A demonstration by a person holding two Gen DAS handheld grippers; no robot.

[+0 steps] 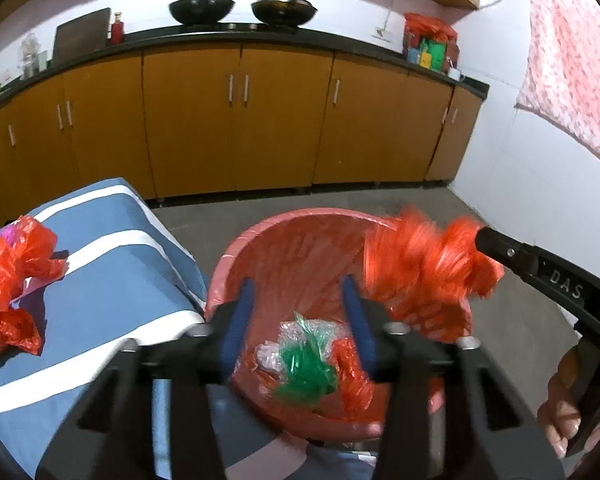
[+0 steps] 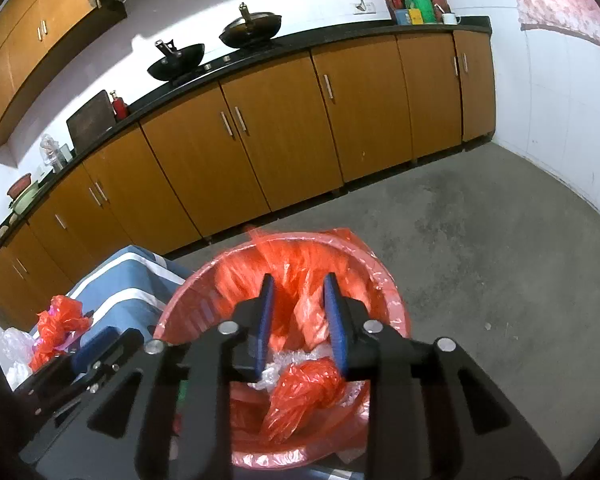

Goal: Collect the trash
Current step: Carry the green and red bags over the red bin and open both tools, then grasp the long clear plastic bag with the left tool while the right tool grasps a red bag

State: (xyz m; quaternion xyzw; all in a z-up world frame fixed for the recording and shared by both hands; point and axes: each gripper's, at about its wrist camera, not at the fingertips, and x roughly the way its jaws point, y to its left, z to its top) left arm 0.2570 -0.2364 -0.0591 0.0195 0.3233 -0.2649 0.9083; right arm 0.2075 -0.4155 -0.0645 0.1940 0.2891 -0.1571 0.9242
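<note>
Left claw (image 1: 300,320): over the bin mouth, jaws apart, nothing between the blue pads; a green-and-clear plastic wad (image 1: 304,364) lay in the bin directly below it, judged just let go.
Right claw (image 2: 300,320): also above the bin. In its own view the jaws stood part open with no pad seen pressing on anything. In the left view a blurred orange bag (image 1: 424,264) hung at its tip, touching the bin's far rim. Whether that bag was pinched or already falling, I could not tell.
Person: a hand (image 1: 560,408) wrapped round the right claw's handle, seen at the edge of the left view.
Bin (image 1: 236,256): pink, round, lined with red plastic, standing on the grey floor (image 2: 500,280) just beside the blue-and-white striped surface (image 1: 112,264).
Bin contents: crumpled orange bag (image 2: 304,392), clear bubble-type wrap (image 2: 276,368), plus the green wad.
Still to collect: a bunched red plastic bag (image 1: 12,280) lying on the striped cloth, well apart from the bin; pale clear wrap (image 2: 12,348) next to it in the right view.
Background: kitchen counter (image 2: 284,46) with two woks (image 1: 202,10); cabinets below, not part of the job.
Progress, judged: well under way. Several pieces binned, at least one red bag and some wrap left on the cloth.
Next, judged: clear the claws from the bin and reach left for the red bag.
</note>
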